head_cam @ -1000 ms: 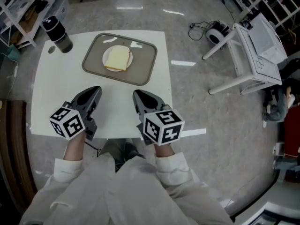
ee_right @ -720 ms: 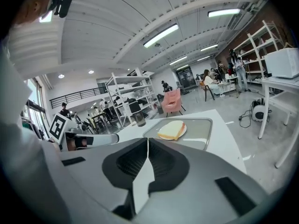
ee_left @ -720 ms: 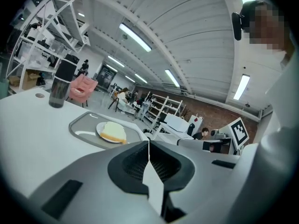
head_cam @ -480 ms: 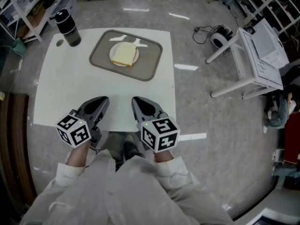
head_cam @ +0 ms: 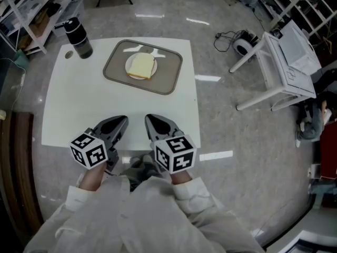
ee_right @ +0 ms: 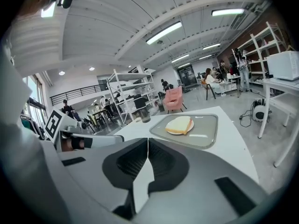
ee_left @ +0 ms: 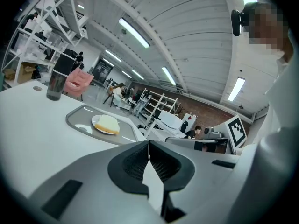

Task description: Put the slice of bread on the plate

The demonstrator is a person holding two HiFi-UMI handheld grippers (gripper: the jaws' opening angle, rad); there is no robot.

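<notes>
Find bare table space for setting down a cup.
Bare: the left half of the table, from flask down to left gripper, and the strip between tray and right gripper. Crowded: the far edge, with flask and tray.

Pair: left gripper [head_cam: 121,121], right gripper [head_cam: 150,121]. Grey shells, black ribbed pads [ee_left: 135,164], black-and-white marker cubes [head_cam: 88,150] at 6 o'clock ends. White cuffed sleeves [head_cam: 79,200].

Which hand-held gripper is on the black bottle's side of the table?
The left hand-held gripper: the black bottle stands at the table's far left corner.
</notes>
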